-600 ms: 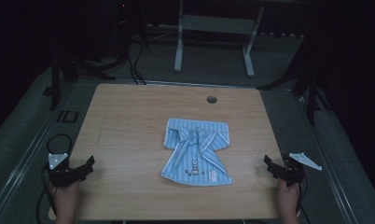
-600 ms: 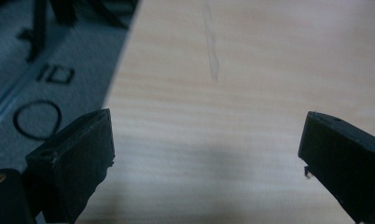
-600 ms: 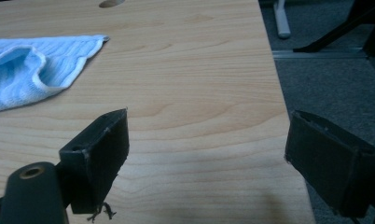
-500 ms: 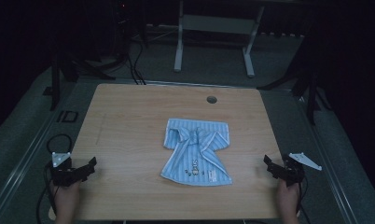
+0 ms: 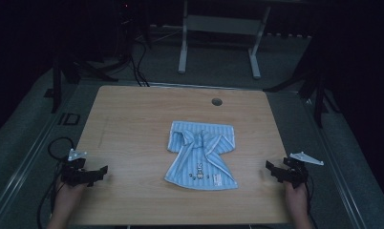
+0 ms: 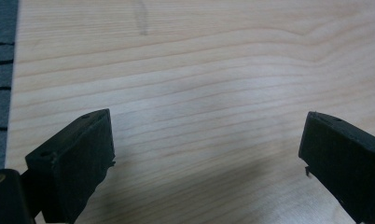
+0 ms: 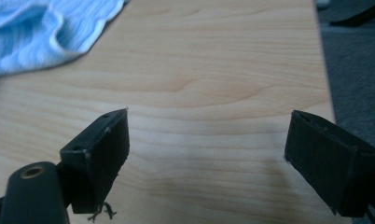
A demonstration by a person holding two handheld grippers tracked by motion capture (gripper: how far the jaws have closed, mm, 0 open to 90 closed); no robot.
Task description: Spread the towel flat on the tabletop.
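A light blue striped garment (image 5: pixel 202 155) lies crumpled flat at the middle of the wooden table (image 5: pixel 133 124), with a small printed patch near its lower hem. My left gripper (image 5: pixel 100 174) rests at the table's near left edge, held by a hand, pointing towards the garment. Its jaws stand wide open over bare wood (image 6: pixel 206 126). My right gripper (image 5: pixel 271 171) sits at the near right edge, also open, with nothing between its jaws (image 7: pixel 209 122). In the right gripper view the garment's edge (image 7: pixel 41 28) lies ahead at the upper left, well apart from the jaws.
A round cable hole (image 5: pixel 217 101) is in the table's far side. A white desk frame (image 5: pixel 183 47) stands on the dark floor behind. Black cables (image 5: pixel 56 143) trail on the floor left of the table. Grey carpet borders the table's right edge (image 7: pixel 353 84).
My left gripper has crept slightly inward over the table's near left edge. The right gripper and the garment stay much as they were.
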